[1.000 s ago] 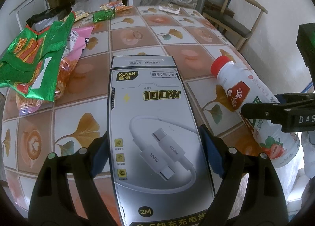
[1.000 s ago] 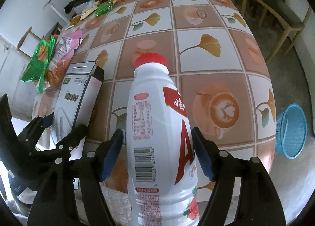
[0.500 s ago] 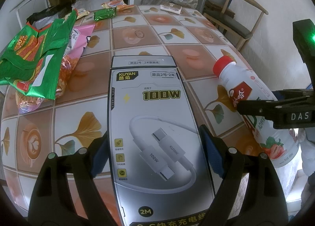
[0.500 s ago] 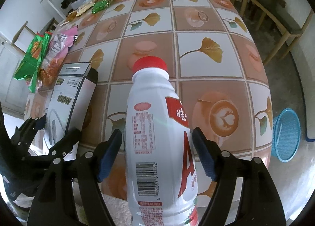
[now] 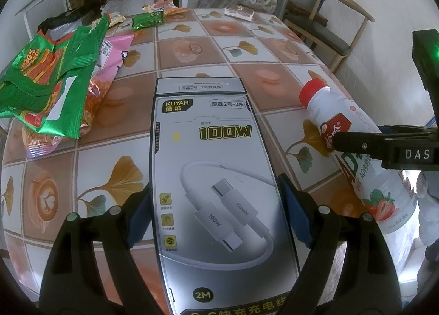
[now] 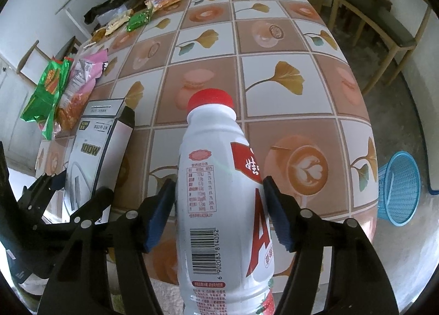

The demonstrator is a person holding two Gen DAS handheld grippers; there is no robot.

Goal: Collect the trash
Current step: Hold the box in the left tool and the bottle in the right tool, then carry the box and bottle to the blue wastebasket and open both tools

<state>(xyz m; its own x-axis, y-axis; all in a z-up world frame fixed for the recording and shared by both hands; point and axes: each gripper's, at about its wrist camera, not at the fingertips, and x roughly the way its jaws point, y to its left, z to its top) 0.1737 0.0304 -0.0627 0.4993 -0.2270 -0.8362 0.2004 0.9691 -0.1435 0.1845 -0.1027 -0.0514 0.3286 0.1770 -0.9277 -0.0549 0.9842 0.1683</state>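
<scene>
Left gripper (image 5: pixel 216 216): fingers clamped on the cable box (image 5: pixel 214 177), held above the desk (image 5: pixel 192 48).
Right gripper (image 6: pixel 219 210): fingers gripping the capped milk bottle (image 6: pixel 219 191), contents not visible.
Blue basket (image 6: pixel 400 188): on the floor beside the desk, inside unclear.
Snack wrappers (image 5: pixel 55 79): on the desk's left edge.

Tiled table (image 5: pixel 192 68) bears snack wrappers (image 5: pixel 52 81), small box (image 5: pixel 238 12).

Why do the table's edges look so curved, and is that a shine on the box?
Left wrist view: the fisheye lens bows the tiled table and darkens the corners; a soft sheen crosses the cable box held in the left tongs. Right wrist view: same bowing; the bottle looms large but sharp.
</scene>
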